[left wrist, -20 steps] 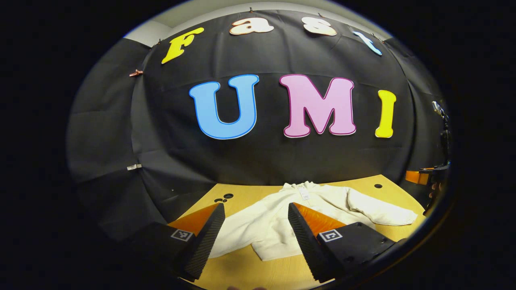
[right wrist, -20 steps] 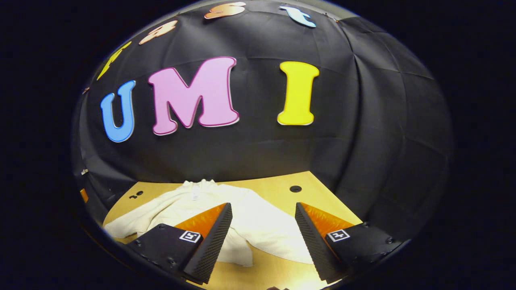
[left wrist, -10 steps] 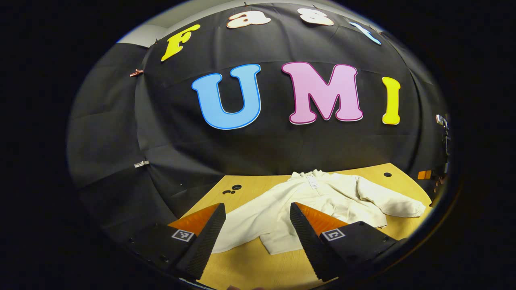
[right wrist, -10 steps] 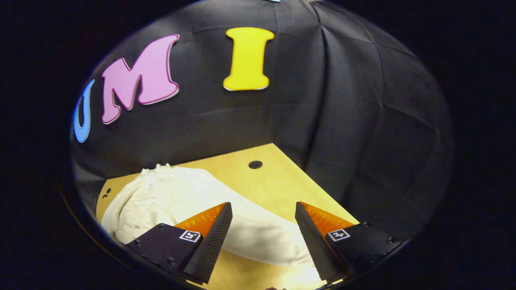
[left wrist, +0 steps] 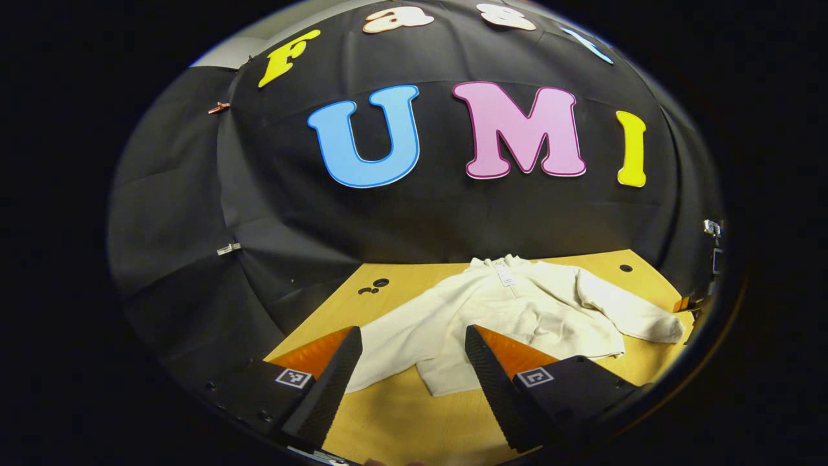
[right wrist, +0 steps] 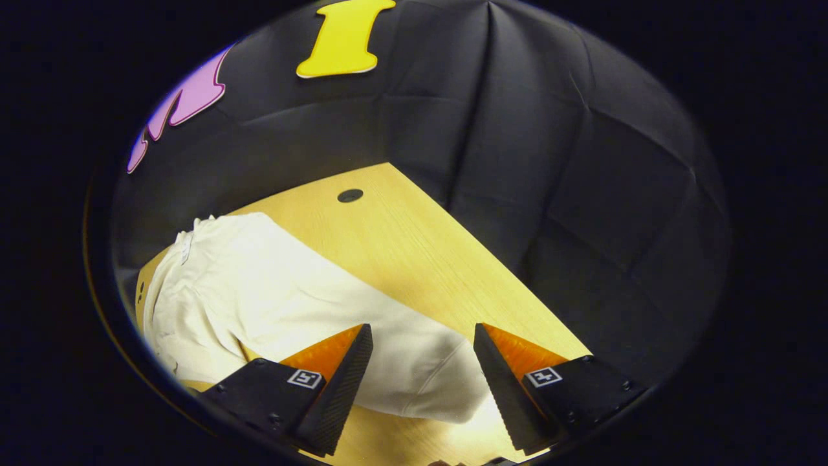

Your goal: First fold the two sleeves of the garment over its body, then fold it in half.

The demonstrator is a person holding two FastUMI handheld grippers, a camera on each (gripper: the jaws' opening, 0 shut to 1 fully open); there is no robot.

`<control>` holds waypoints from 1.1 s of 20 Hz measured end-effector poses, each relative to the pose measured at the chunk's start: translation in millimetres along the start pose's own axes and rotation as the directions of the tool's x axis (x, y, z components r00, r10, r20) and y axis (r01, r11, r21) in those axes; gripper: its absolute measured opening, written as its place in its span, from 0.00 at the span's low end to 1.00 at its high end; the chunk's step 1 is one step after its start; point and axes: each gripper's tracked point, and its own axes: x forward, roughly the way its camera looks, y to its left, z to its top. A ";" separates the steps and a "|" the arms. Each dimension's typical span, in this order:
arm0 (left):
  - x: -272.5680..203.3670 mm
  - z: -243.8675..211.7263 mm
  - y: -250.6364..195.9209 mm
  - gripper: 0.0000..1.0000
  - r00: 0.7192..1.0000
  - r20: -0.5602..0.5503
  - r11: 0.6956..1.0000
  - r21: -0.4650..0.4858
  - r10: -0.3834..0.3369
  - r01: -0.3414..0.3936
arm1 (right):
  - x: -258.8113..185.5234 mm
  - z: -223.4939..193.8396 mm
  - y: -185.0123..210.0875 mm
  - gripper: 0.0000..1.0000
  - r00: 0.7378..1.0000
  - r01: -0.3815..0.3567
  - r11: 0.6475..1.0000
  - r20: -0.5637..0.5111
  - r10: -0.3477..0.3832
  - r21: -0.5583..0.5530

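A cream sweatshirt (left wrist: 511,317) lies flat on the wooden table (left wrist: 401,421), collar toward the far wall and both sleeves spread out. My left gripper (left wrist: 411,378) is open, hovering above the table just in front of the left sleeve (left wrist: 394,343) and the hem. In the right gripper view the same sweatshirt (right wrist: 259,304) fills the left side. My right gripper (right wrist: 424,382) is open right over the end of the right sleeve (right wrist: 427,382), whose cuff lies between the fingers. Nothing is gripped. The other gripper (left wrist: 689,303) shows small at the right edge of the left gripper view.
The black cloth wall (left wrist: 414,220) closes the table's far side and right side (right wrist: 582,213). Round cable holes sit in the tabletop at the back left (left wrist: 374,286) and back right (right wrist: 350,195). Bare wood lies right of the sleeve (right wrist: 446,272).
The right gripper has dropped and swung toward the right sleeve's cuff, which now lies between its fingers. The left gripper has tipped down slightly toward the left sleeve. Both stayed open.
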 end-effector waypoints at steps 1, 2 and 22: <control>0.4 -0.9 -0.9 0.99 1.000 -0.003 1.000 0.003 -0.001 0.001 | 3.7 -9.0 -2.5 0.97 1.000 0.004 1.000 -0.023 -0.004 -0.008; 0.6 -2.7 -1.8 0.99 1.000 -0.004 1.000 0.005 -0.003 0.003 | 5.6 -16.0 -3.9 0.97 0.999 0.005 1.000 -0.043 -0.005 -0.007; 4.8 -5.9 -11.9 0.99 0.999 -0.021 0.998 0.044 -0.040 0.041 | 13.6 -51.1 10.0 0.25 0.995 -0.027 0.997 -0.093 0.020 -0.079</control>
